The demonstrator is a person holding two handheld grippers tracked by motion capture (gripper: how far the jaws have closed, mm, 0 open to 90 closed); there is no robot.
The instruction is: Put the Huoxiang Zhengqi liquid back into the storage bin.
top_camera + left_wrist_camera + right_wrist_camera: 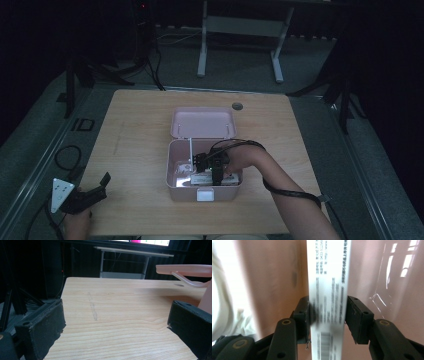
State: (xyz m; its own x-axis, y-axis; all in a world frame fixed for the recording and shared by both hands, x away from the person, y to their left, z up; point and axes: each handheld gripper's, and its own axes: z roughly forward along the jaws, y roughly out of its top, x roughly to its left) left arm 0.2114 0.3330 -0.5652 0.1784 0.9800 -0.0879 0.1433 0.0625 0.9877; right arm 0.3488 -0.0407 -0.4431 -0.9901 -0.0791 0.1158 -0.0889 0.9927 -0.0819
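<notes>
Right gripper view: my right gripper (pixel 328 315) clamps a white carton (pixel 328 290) inside the pink box (pixel 172 165), not yet released; left gripper (pixel 117 322) gapes idle.

Open tabletop (pixel 130 150) left of pink box (pixel 172 172); raised lid (pixel 202 122) behind, walls hemming right tool (pixel 210 167).

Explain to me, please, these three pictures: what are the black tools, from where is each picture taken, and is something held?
No robot is here. A person holds a black two-jaw gripper in each hand. The high view looks down on the light wooden table. The other two views come from cameras that ride on the grippers. On the table stands a pink plastic box with its lid open. The right gripper reaches into it, and its pads lie against the sides of a white printed carton. The left gripper is open, with nothing between its jaws.
</notes>
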